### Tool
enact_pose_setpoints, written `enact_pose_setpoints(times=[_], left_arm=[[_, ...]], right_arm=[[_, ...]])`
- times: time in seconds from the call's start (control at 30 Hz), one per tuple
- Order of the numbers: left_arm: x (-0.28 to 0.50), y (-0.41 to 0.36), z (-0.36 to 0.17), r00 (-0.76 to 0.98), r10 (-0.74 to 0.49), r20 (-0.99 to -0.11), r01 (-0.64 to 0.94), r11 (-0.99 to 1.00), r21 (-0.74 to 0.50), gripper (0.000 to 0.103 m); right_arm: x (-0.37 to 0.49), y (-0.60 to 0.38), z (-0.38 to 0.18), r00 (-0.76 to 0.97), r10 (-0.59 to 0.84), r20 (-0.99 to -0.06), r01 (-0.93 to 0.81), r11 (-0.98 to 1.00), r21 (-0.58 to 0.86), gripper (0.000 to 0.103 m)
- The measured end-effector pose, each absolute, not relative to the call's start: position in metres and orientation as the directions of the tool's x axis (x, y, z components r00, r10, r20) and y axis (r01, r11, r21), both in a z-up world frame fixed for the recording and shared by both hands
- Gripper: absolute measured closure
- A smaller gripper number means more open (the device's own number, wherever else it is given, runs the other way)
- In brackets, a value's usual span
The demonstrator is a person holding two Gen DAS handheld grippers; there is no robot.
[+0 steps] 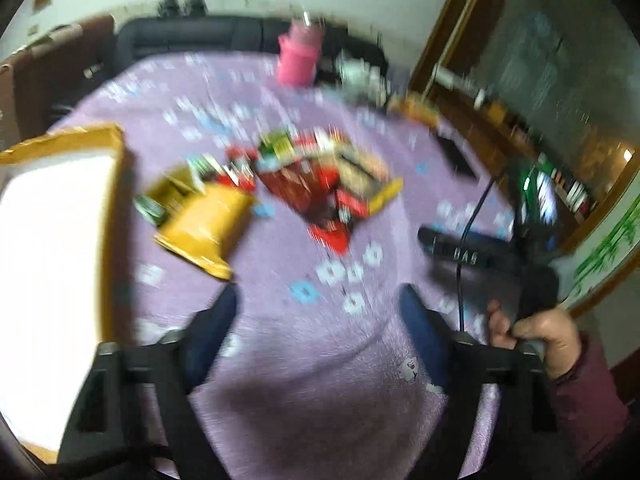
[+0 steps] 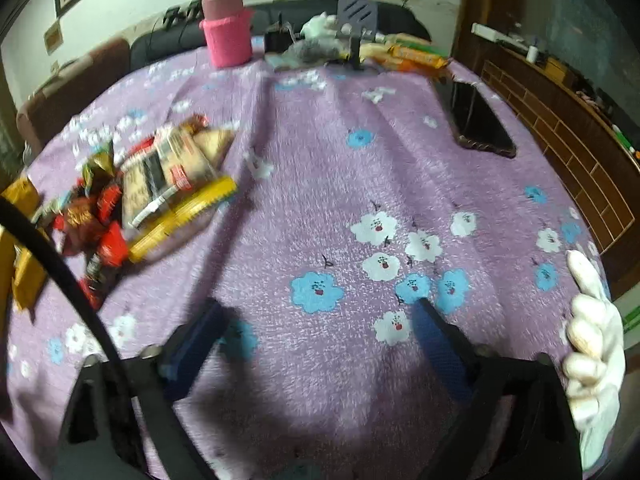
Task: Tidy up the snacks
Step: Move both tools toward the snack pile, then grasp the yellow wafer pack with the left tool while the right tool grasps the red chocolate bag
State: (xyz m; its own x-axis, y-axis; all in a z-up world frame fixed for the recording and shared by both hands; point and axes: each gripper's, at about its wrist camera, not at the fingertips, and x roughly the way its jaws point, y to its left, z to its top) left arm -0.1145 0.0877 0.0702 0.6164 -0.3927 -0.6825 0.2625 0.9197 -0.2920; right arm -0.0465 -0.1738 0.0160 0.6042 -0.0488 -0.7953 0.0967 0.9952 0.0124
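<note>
Now, left view: left tongs point(image 1: 316, 300) spread, empty, blurred, over the worktop point(image 1: 280, 340); snacks point(image 1: 316, 176) heaped ahead beside the box point(image 1: 60, 240). Right view: right tongs point(image 2: 316, 316) spread, empty; the cable point(image 2: 60, 272) could snag the snacks point(image 2: 160, 184).

The tablecloth point(image 2: 320, 184) is lilac, strewn with white and sky-blue cartoon flowers. At nine o'clock in the right wrist view, the snack heap point(image 2: 152, 192) mixes red, dark brown, beige and a yellow saw-edged packet point(image 2: 188, 212). At twelve o'clock stands a bottle point(image 2: 226, 28) in a bright pink knitted sleeve with a silver cap. A white glove point(image 2: 592, 344) shows at four o'clock. In the left wrist view, a mustard-yellow bag point(image 1: 204, 224) lies at nine o'clock beside a box point(image 1: 116, 148) with tan cardboard edges and a white inside.
</note>
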Motion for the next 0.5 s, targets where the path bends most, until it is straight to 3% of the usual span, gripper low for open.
enact_pose_setpoints(times=[0.1,0.13,0.2,0.3,0.43,0.5], left_arm=[[-0.124,0.109,0.079,0.658,-0.354,-0.664,0.231,0.935,-0.270,0.003],[-0.124,0.113,0.080,0.665,-0.329,-0.670,0.209,0.944,-0.257,0.006],[-0.120,0.122,0.076,0.656,-0.328,-0.679,0.197,0.944,-0.266,0.036],[-0.113,0.135,0.066,0.616,-0.358,-0.701,0.178,0.931,-0.319,0.053],[-0.113,0.135,0.059,0.604,-0.345,-0.718,0.175,0.937,-0.302,0.053],[-0.109,0.134,0.058,0.597,-0.342,-0.726,0.182,0.939,-0.293,0.053]], right_arm=[[-0.057,-0.157,0.033,0.662,0.035,-0.749,0.022,0.998,0.065,0.016],[-0.058,-0.152,0.037,0.670,0.067,-0.739,-0.008,0.996,0.084,0.022],[-0.059,-0.136,0.046,0.672,0.171,-0.720,-0.089,0.985,0.150,0.027],[-0.052,-0.116,0.048,0.643,0.257,-0.722,-0.169,0.966,0.194,0.030],[-0.041,-0.091,0.042,0.611,0.315,-0.726,-0.219,0.949,0.228,0.053],[-0.034,-0.080,0.041,0.603,0.348,-0.718,-0.246,0.937,0.247,0.054]])
